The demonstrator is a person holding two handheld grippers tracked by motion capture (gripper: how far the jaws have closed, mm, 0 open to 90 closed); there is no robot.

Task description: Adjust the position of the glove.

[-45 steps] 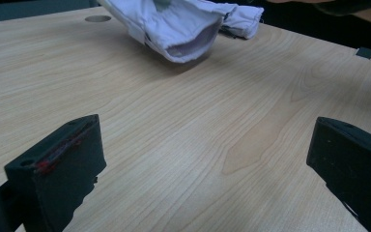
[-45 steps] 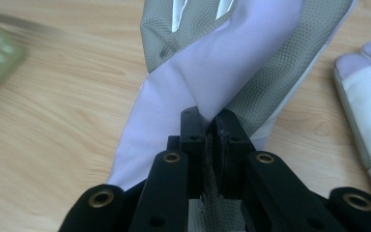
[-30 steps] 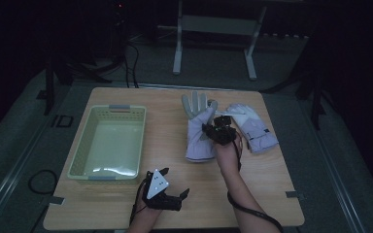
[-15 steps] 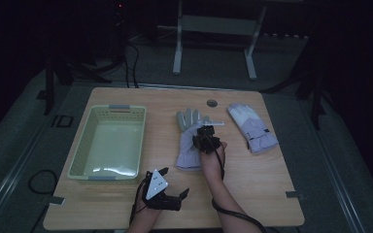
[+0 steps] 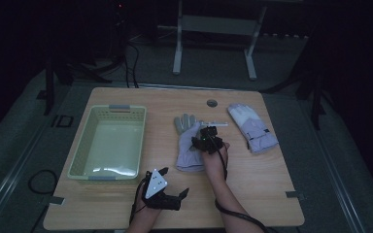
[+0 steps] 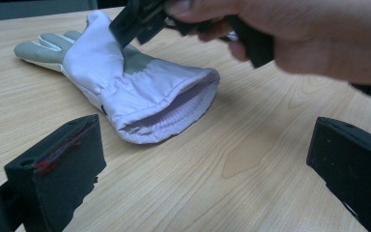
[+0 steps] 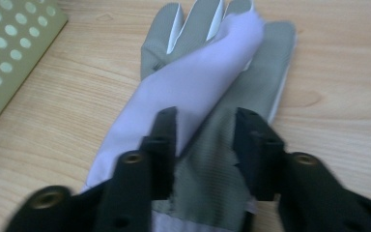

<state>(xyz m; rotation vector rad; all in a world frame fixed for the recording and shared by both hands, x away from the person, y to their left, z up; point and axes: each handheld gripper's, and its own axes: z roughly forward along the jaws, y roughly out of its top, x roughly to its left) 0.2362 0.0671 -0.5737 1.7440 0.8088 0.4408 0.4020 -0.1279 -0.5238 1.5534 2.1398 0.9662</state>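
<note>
High view: a wooden table [image 5: 252, 189] carries a pale green basket [image 5: 80, 155] at the left, a folded work glove [image 5: 188, 143] in the middle and a second glove [image 5: 252, 127] lying flat to the right, well apart from the first.
Folded glove: grey palm and fingers, white back and cuff; one white flap is turned over onto the grey palm, and the cuff opening faces the person.
Right gripper [image 7: 205, 145]: it sits low over the folded glove, jaws parted with grey palm fabric between them; they have just been opening, and the pads do not press on the cloth.
Left gripper [image 5: 167, 194]: it rests near the table's front edge, just beside the basket's near corner, jaws spread wide with bare wood between them.
Basket: its perforated wall stands near the glove's fingers.
</note>
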